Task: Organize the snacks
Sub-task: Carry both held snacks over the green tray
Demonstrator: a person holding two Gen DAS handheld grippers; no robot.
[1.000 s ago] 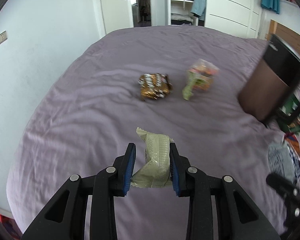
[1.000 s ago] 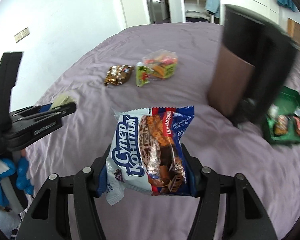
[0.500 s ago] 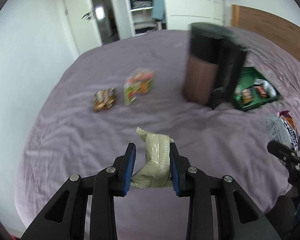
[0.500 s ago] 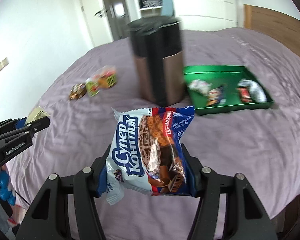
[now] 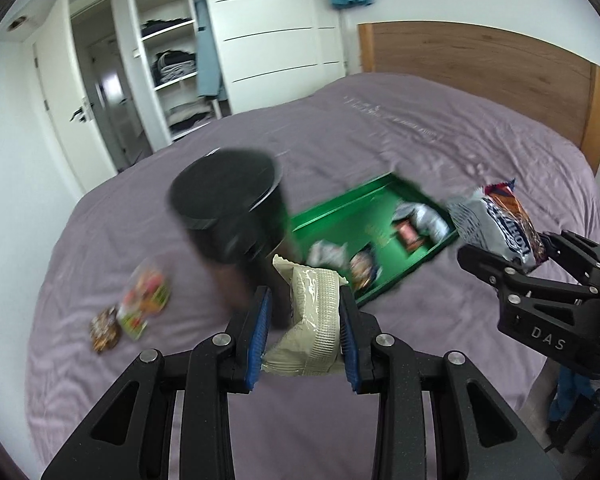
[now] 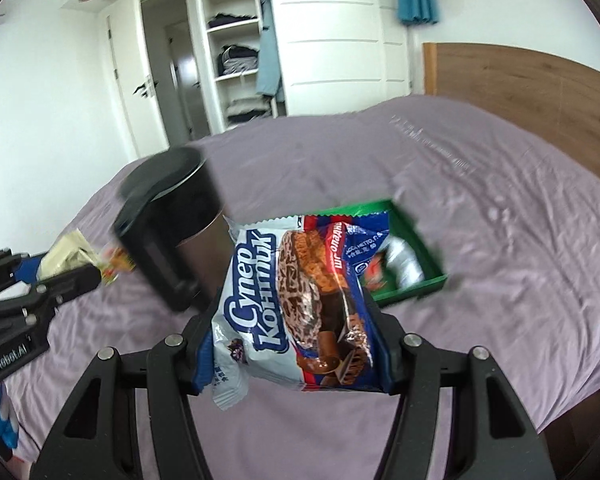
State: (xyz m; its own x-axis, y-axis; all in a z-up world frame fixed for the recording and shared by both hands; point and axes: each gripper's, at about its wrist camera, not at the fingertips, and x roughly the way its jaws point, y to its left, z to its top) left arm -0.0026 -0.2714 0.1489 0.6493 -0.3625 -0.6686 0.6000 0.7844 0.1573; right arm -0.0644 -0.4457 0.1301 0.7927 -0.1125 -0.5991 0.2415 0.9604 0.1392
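The left gripper [image 5: 303,334] has its jaws closed on a pale beige crinkly foil snack packet [image 5: 309,322]; the right gripper's [image 6: 294,350] jaws pinch a glossy white-and-blue chocolate biscuit bag [image 6: 300,304] by its sides. Both look light, soft and slippery, best held mid-body. Beyond, on the mauve bedspread [image 5: 400,128], a shallow green tray [image 5: 332,216] holds wrapped snacks, a dark cylindrical bin [image 5: 228,208] standing to its left.

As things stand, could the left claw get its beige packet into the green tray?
Probably yes. The left claw, shut on the beige packet, faces the green tray's near rim, with bare floor showing inside. The black canister stands just left, so keep right.
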